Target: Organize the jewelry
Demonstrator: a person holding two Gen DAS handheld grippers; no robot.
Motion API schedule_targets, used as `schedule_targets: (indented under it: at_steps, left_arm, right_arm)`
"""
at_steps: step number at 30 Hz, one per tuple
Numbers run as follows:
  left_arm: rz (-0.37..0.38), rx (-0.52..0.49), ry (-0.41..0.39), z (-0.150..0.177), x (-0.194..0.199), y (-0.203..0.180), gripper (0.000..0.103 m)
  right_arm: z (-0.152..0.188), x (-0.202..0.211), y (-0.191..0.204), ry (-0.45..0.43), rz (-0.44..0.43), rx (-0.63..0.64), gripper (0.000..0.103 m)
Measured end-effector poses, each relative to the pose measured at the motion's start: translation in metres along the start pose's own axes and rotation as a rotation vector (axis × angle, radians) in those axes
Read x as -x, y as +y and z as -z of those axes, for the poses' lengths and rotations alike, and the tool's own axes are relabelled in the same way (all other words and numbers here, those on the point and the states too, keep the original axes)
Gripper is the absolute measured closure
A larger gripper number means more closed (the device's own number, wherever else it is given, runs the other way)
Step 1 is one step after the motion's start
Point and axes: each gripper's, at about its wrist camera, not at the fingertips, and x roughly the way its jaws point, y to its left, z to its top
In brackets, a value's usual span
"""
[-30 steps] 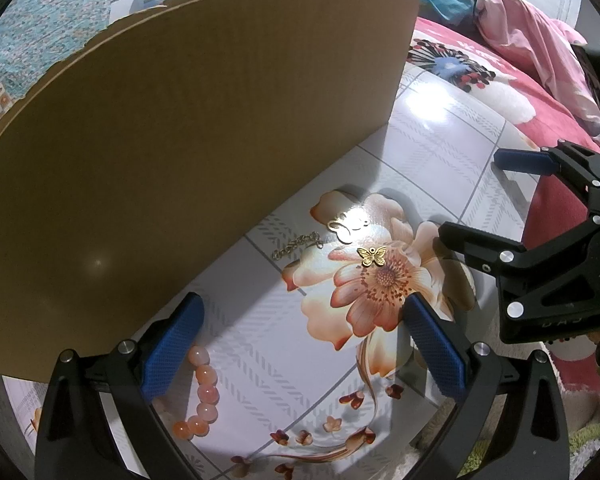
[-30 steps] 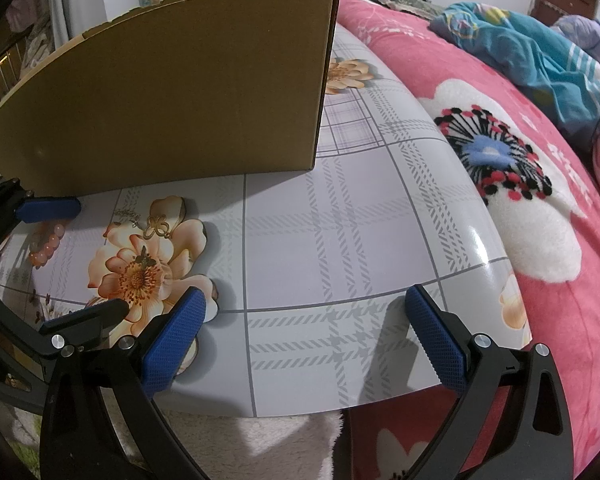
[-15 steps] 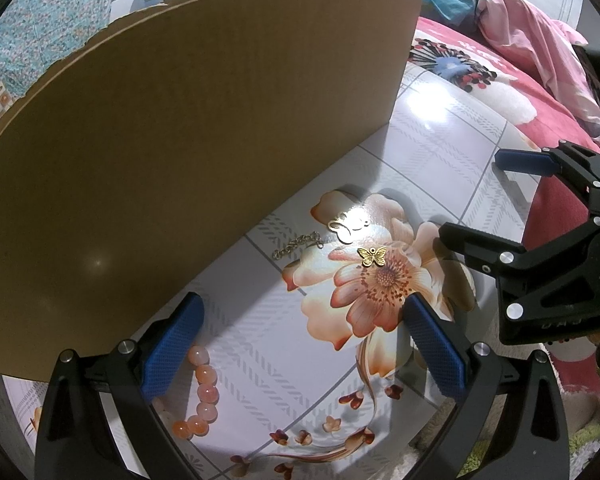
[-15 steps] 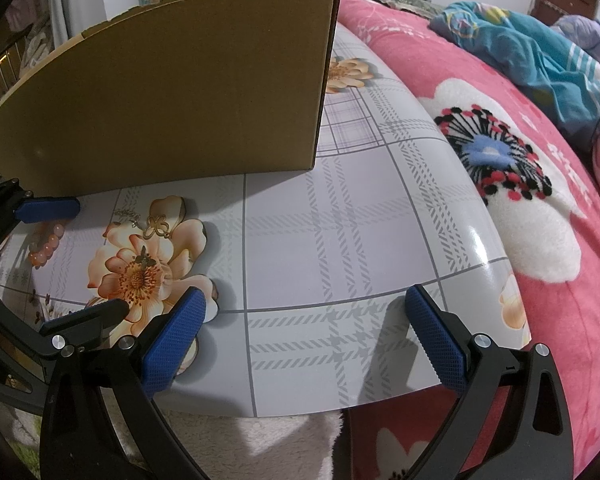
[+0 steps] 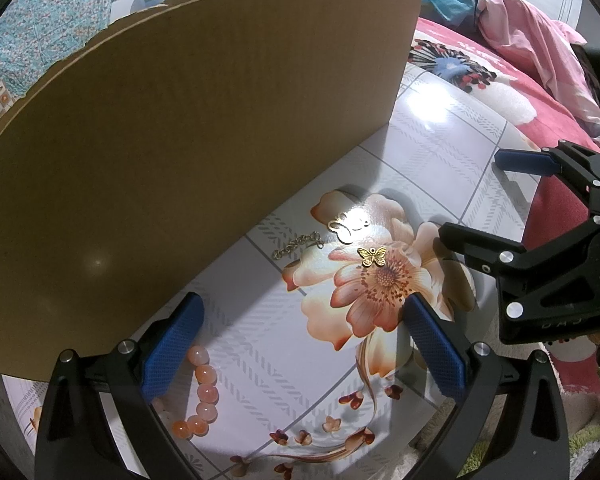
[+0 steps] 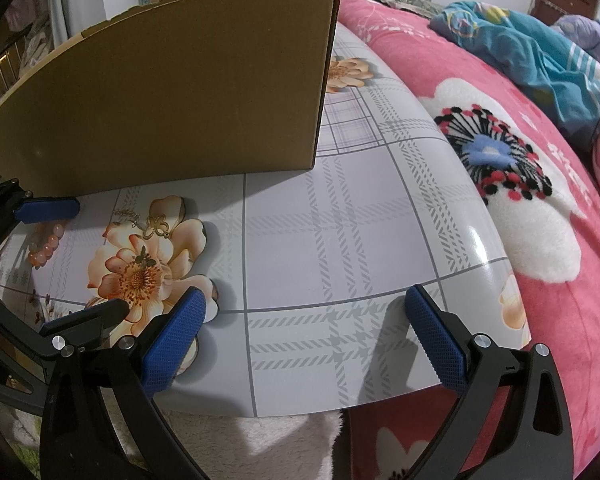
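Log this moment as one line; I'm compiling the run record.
left gripper: open, empty | right gripper: open, empty | butterfly charm, chain, bead bracelet: on table | cardboard box: behind them

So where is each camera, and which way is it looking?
Left wrist: sits on the left gripper, looking along its open fingers at the cardboard box, butterfly charm, gold chain and pink bead bracelet; the right gripper shows at the right edge.
Right wrist: sits on the right gripper, looking over the table toward the box and the pink bedspread; the left gripper shows at the left edge.
Shared: box, butterfly charm, beads, painted flower.
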Motion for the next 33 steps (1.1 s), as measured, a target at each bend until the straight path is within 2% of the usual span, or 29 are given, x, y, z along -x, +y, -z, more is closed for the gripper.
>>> schedule_targets:
  at_steps: [33]
  left_arm:
    - [0.004, -0.005, -0.031, 0.007, 0.007, 0.004, 0.005]
  right_arm:
    - [0.011, 0.008, -0.004, 0.005, -0.014, -0.014, 0.008]
